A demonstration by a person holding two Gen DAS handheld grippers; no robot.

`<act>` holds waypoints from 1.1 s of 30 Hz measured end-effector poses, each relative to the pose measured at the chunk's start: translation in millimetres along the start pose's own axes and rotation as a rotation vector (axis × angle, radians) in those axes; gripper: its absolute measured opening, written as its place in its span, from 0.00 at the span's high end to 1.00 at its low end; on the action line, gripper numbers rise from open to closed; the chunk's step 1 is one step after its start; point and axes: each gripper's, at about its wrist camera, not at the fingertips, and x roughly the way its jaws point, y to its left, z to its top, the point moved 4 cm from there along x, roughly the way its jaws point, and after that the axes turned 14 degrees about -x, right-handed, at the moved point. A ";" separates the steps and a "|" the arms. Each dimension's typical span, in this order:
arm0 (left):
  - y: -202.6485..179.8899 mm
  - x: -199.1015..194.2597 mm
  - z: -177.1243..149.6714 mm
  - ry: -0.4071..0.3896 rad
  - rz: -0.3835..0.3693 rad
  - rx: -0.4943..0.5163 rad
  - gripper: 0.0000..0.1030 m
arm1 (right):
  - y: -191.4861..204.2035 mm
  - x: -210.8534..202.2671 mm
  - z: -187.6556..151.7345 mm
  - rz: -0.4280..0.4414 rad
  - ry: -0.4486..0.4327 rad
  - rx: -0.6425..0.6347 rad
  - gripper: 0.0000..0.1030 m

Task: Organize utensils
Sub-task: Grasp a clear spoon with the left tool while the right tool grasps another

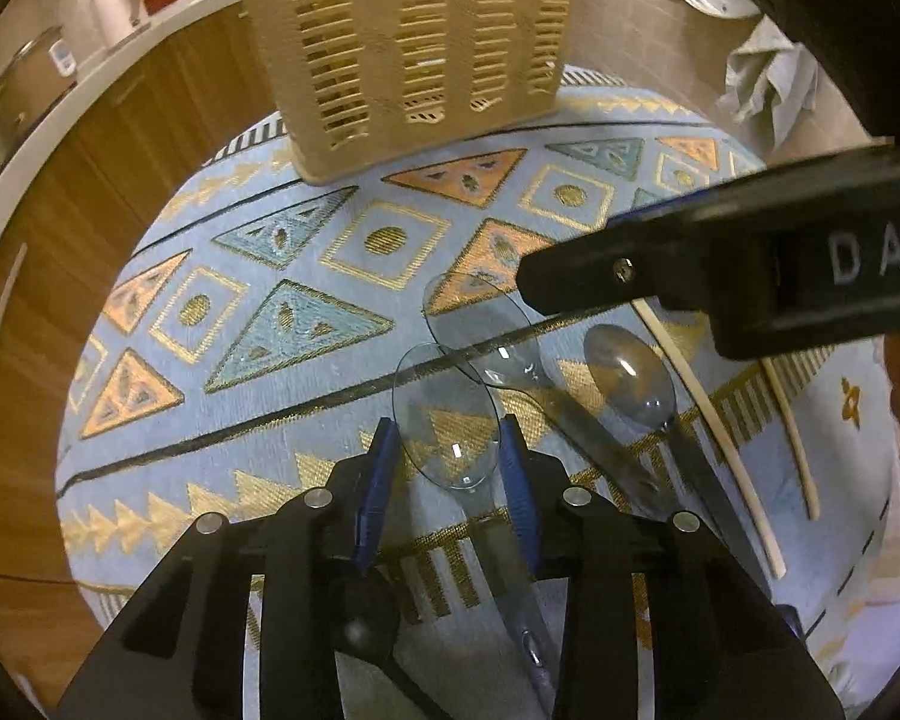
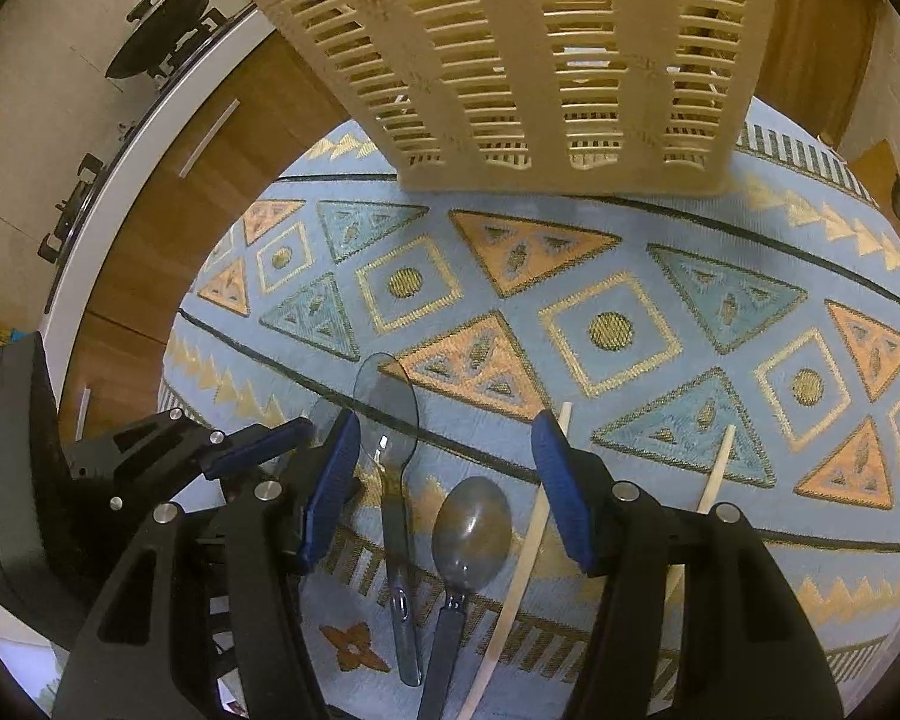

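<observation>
left jaws: your left gripper (image 1: 450, 450) has its blue pads apart, straddling the bowl of the nearest clear spoon (image 1: 447, 417); pads look just beside the bowl rim on both sides, contact can't be confirmed.
right jaws: your right gripper (image 2: 444, 480) is spread wide, nothing between the pads but cloth and cutlery lying below.
step in hand: judging by pose, you're about to pinch the clear spoon with the left.
how to do it well: bowl is wide, thin and slick, so it'll likely squirt out if you close on the rim. Slide back toward the neck or handle, get low to the cloth, then close square across it.
watch out: second clear spoon (image 1: 480, 330) overlaps the first at the bowl tips; lift straight up or you'll drag it along.
spoon vs jaws: bowl sits between the left pads, handle runs back under the gripper body.
other utensils: grey spoon (image 2: 471, 531) lies between the right pads, below them; two chopsticks (image 2: 525, 531) lie just right of it, one under the right pad.
destination: slotted beige basket (image 1: 402, 42) stands upright at the far edge of the patterned cloth (image 1: 240, 420), well apart from both grippers.
progress: looks early; every utensil visible is on the cloth, and what's in the basket can't be seen.
</observation>
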 end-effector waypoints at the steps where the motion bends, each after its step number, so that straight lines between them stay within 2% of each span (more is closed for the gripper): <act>1: 3.5 -0.5 0.6 -0.002 -0.008 -0.011 0.69 | -0.2 0.9 -0.7 -0.002 0.004 0.000 0.46; 7: 37.2 -5.8 7.9 -0.026 -0.049 -0.126 0.69 | 8.4 10.5 -3.3 -0.015 0.023 -0.029 0.46; 10: 58.2 -11.1 14.1 -0.012 -0.130 -0.221 0.69 | 13.6 14.8 -1.5 -0.021 0.033 -0.048 0.46; 17: 68.2 -12.5 22.4 -0.039 -0.172 -0.326 0.69 | 30.6 32.1 5.4 -0.039 0.071 -0.095 0.46; 22: 80.9 -21.5 24.9 -0.061 -0.181 -0.358 0.69 | 47.4 39.3 5.1 -0.098 0.077 -0.174 0.46; 25: 84.5 -22.5 26.8 -0.066 -0.184 -0.367 0.69 | 58.3 44.0 2.4 -0.177 0.084 -0.240 0.46; 28: 85.7 -23.6 27.6 -0.071 -0.194 -0.366 0.69 | 67.9 47.0 -0.5 -0.268 0.082 -0.309 0.57; 29: 85.6 -24.2 27.6 -0.073 -0.196 -0.364 0.69 | 72.1 47.6 -1.1 -0.253 0.082 -0.324 0.67; 31: 83.9 -25.6 27.2 -0.078 -0.199 -0.361 0.69 | 74.6 48.0 -1.1 -0.249 0.086 -0.327 0.73; 33: 82.5 -29.2 27.3 -0.092 -0.206 -0.358 0.69 | 75.5 49.2 -0.5 -0.240 0.082 -0.320 0.73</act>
